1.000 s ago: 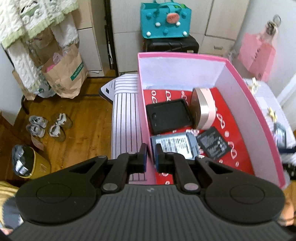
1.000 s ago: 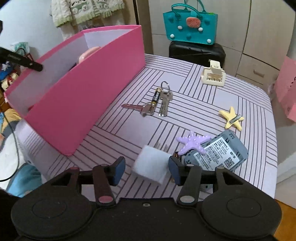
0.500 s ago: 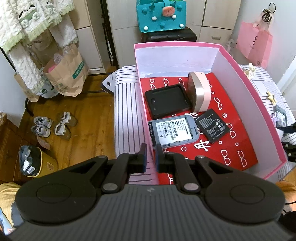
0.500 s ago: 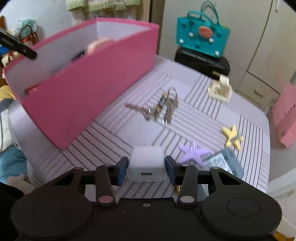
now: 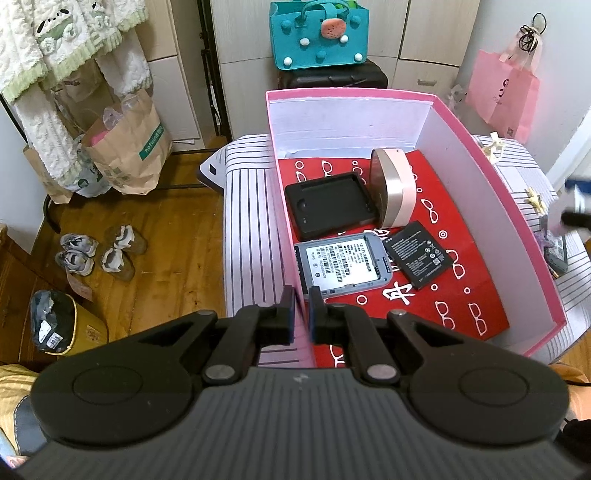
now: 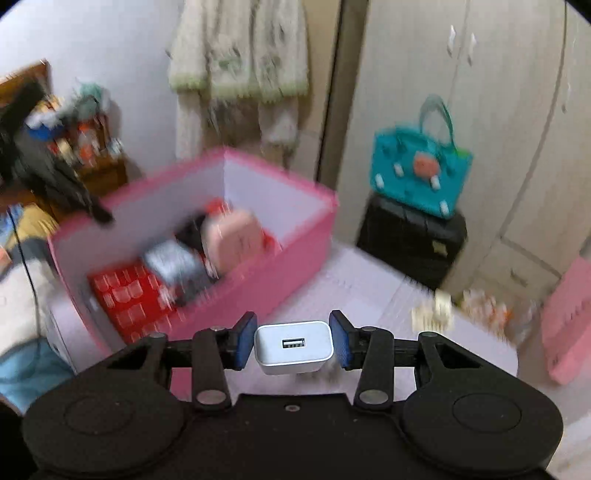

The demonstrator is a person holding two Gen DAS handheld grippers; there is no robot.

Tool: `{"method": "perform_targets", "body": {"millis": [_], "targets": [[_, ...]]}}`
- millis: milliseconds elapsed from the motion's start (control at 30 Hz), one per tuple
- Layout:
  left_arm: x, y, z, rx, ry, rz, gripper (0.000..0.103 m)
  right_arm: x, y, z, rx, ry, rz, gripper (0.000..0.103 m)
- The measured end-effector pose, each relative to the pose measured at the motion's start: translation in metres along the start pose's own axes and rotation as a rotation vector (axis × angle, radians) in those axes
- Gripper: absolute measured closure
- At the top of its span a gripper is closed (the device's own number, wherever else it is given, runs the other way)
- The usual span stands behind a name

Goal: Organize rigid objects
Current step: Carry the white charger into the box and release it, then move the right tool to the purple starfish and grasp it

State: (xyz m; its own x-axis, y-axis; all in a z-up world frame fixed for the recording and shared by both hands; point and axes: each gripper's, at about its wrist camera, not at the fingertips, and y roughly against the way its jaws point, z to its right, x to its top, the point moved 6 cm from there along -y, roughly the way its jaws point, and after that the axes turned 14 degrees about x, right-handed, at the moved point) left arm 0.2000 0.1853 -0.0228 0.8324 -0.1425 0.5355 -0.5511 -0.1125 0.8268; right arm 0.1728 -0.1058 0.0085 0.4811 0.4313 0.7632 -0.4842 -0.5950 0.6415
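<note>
Pinching pink box [image 5: 546, 229] wall with left gripper [image 5: 302, 308] for steadiness, right gripper [image 6: 293, 341] clenching white USB charger [image 6: 293, 347], probably boxing it.

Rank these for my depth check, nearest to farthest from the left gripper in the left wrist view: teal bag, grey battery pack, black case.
1. Grey battery pack, just beyond the left gripper, in the pink box.
2. Black case, mid-box, on the left.
3. Teal bag, far back, on a black case outside the box.

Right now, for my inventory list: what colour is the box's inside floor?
Red with white glasses prints, clearest in the left wrist view.
</note>
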Motion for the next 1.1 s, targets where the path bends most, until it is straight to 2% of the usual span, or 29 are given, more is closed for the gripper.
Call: {"method": "perform_targets", "body": {"millis": [133, 333, 533, 633, 733, 867, 933, 1000, 1100], "targets": [[0.000, 0.000, 0.000, -0.006, 0.004, 0.004, 0.096, 0.031, -0.011, -0.016, 0.095, 0.051, 0.040, 0.055], [-0.001, 0.000, -0.001, -0.018, 0.009, 0.010, 0.096, 0.059, -0.061, -0.030, 0.166, 0.132, -0.009, 0.055], [-0.001, -0.001, -0.003, -0.037, 0.014, 0.012, 0.095, 0.063, -0.122, -0.019, 0.149, 0.161, -0.119, 0.055], [-0.001, -0.002, -0.004, -0.047, 0.017, 0.013, 0.095, 0.061, -0.141, -0.012, 0.113, 0.179, -0.136, 0.055], [-0.002, -0.002, -0.005, -0.050, 0.018, 0.016, 0.095, 0.056, -0.148, -0.005, 0.105, 0.176, -0.123, 0.055], [-0.002, 0.000, -0.002, -0.040, 0.017, 0.025, 0.095, 0.046, -0.156, -0.004, 0.090, 0.242, -0.167, 0.055], [-0.003, 0.000, -0.003, -0.040, 0.020, 0.024, 0.095, 0.042, -0.151, -0.010, 0.091, 0.279, -0.179, 0.055], [-0.003, 0.000, -0.004, -0.042, 0.024, 0.020, 0.095, 0.041, -0.140, -0.016, 0.075, 0.306, -0.174, 0.049], [-0.003, 0.000, -0.005, -0.046, 0.031, 0.019, 0.095, 0.043, -0.119, -0.015, 0.055, 0.284, -0.138, 0.048]]}}
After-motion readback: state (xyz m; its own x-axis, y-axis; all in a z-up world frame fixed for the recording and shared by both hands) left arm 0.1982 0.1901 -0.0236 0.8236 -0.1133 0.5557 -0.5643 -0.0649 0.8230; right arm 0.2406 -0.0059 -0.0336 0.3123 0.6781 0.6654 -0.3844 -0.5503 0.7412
